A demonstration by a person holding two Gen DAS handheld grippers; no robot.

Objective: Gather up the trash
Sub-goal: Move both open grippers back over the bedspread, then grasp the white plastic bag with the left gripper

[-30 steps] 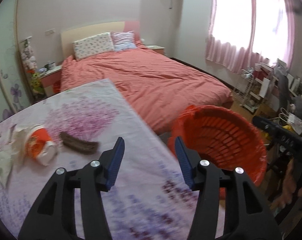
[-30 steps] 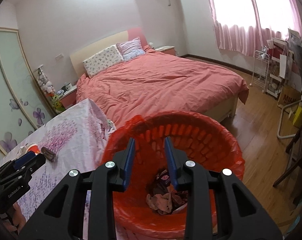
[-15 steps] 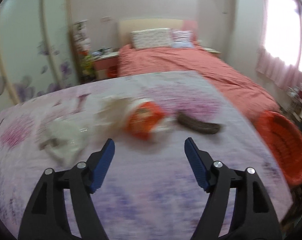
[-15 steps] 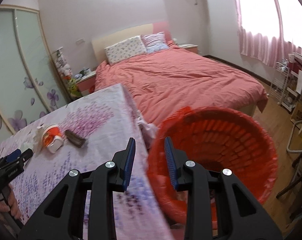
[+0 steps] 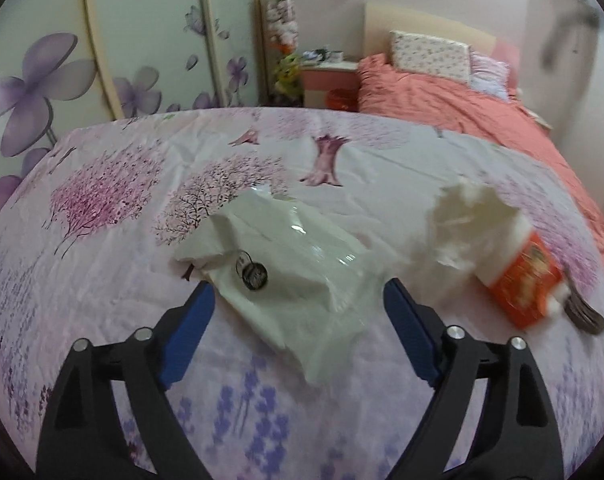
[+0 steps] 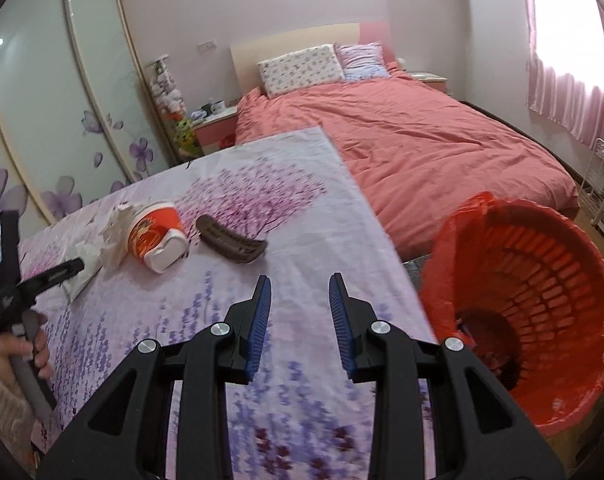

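A crumpled white plastic bag (image 5: 297, 264) with a dark round tag lies on the flowered tablecloth (image 5: 101, 208). My left gripper (image 5: 297, 312) is wide open, its blue pads on either side of the bag's near end. To the right lie a tipped red-and-white paper cup (image 5: 522, 276) stuffed with white tissue (image 5: 470, 220), and a dark banana peel (image 5: 586, 312). In the right wrist view the cup (image 6: 155, 236), the peel (image 6: 231, 240) and the left gripper (image 6: 57, 272) show. My right gripper (image 6: 297, 312) is open and empty over the table, left of the red bin (image 6: 542, 308).
The bin stands off the table's right edge, lined with a red bag, with some trash at its bottom. A bed with a red cover (image 6: 422, 136) lies beyond the table. A nightstand (image 5: 330, 80) and sliding wardrobe doors (image 5: 101, 40) are at the back.
My left gripper swung left from the bin to the white bag and opened wider. My right gripper moved from above the bin to over the table and opened a little.
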